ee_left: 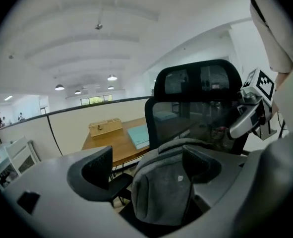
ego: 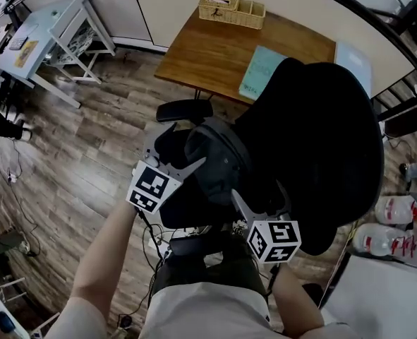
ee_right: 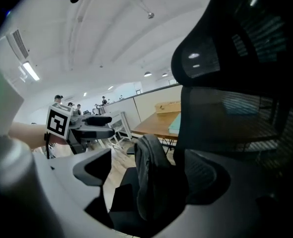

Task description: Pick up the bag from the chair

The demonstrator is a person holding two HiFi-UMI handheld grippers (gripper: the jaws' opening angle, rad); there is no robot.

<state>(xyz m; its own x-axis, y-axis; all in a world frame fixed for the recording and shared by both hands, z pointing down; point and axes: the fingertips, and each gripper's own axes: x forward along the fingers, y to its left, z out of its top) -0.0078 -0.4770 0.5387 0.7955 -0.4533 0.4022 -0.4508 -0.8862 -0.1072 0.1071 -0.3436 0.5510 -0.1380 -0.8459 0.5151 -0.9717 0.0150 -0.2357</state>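
A dark grey bag (ego: 219, 162) stands upright on the seat of a black office chair (ego: 321, 140), leaning against its mesh back. My left gripper (ego: 176, 148) reaches in from the bag's left side and is open. In the left gripper view the bag (ee_left: 161, 187) fills the space ahead between the spread jaws, and neither pad presses on it. My right gripper (ego: 257, 198) comes in low from the right, also open. In the right gripper view the bag (ee_right: 153, 177) shows edge-on between the jaws, untouched, with the chair back (ee_right: 235, 83) close on the right.
Behind the chair stands a wooden table (ego: 208, 48) with a wicker basket (ego: 231, 9) and a teal book (ego: 261, 73). The chair's armrest (ego: 185, 109) juts out left of the bag. White tables (ego: 39, 41) stand far left; water bottles (ego: 395, 240) lie at the right.
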